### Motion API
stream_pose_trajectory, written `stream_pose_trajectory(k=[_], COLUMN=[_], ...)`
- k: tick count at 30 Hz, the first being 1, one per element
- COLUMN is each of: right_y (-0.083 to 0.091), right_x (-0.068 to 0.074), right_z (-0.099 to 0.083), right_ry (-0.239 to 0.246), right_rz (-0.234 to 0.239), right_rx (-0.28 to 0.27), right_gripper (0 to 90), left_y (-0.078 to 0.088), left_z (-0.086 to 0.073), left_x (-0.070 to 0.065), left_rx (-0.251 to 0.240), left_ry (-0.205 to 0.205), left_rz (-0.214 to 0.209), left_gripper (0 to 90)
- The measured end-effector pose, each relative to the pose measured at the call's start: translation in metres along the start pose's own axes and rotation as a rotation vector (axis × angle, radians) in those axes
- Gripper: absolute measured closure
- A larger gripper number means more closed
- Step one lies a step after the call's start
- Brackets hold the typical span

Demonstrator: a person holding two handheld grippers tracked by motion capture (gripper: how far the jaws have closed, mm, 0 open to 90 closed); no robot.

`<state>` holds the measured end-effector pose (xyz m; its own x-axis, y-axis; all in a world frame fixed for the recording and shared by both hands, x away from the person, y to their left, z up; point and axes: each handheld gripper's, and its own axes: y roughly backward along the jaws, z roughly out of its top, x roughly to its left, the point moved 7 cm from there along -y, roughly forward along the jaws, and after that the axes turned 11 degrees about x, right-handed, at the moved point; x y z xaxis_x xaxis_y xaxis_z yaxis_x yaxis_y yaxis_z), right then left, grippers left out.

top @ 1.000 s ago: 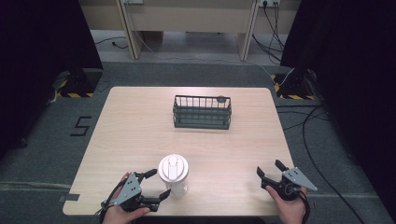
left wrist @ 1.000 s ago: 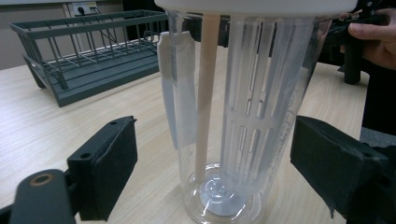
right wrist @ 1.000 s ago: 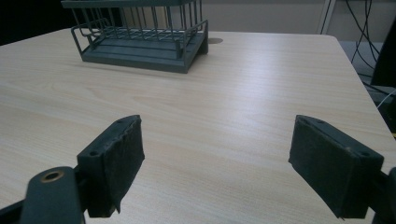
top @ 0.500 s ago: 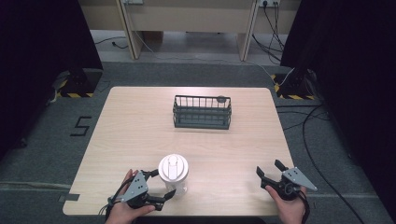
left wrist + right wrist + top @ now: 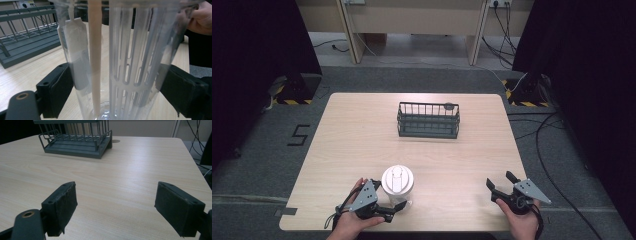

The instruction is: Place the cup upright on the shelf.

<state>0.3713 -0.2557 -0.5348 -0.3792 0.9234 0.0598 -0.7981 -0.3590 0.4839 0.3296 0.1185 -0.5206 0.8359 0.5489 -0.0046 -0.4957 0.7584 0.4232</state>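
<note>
- Clear plastic cup (image 5: 397, 186), with a white lid on top, stands near the front edge of the table (image 5: 362, 130), a bit left of the middle.
- Left gripper (image 5: 393, 212) has its two black jaws on each side of the cup, low down. In the left gripper view the cup (image 5: 120, 60) sits right between the pads and both pads touch its wall, so I think it is holding the cup.
- Inside the cup I can see a see-through part with long slots.
- Right gripper (image 5: 501, 186) rests at the front right corner, well apart from the cup. Its jaws stand wide apart with nothing between them.
- Farther back, in the middle of the table, stands a dark wire basket (image 5: 428, 120). It looks like it has nothing in it.
- My guess at the step: the cup has just been grabbed and still stands on the table.
- Next move, I think: lift the cup straight up, keep it level so it does not tip, and carry it over toward the basket.
</note>
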Motion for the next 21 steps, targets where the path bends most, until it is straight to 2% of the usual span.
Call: stream_pose_trajectory(k=[6,13,21], right_y=[-0.0002,-0.0003,-0.0006], right_x=[0.0002,-0.0002,-0.0001], right_z=[0.0000,-0.0001,-0.0001], right_ry=[0.002,-0.003,-0.004], right_rz=[0.000,0.002,0.006], right_rx=[0.003,0.006,0.008], right_gripper=[18.4,18.6,18.9], left_y=[-0.0052,-0.0080,-0.0086], left_z=[0.0004,-0.0024,-0.0032], left_x=[-0.0010,-0.0005,0.0004], left_rx=[0.007,0.013,-0.005], left_ry=[-0.010,-0.005,0.003], left_rz=[0.000,-0.005,-0.013], left_gripper=[14.3,15.0,17.2])
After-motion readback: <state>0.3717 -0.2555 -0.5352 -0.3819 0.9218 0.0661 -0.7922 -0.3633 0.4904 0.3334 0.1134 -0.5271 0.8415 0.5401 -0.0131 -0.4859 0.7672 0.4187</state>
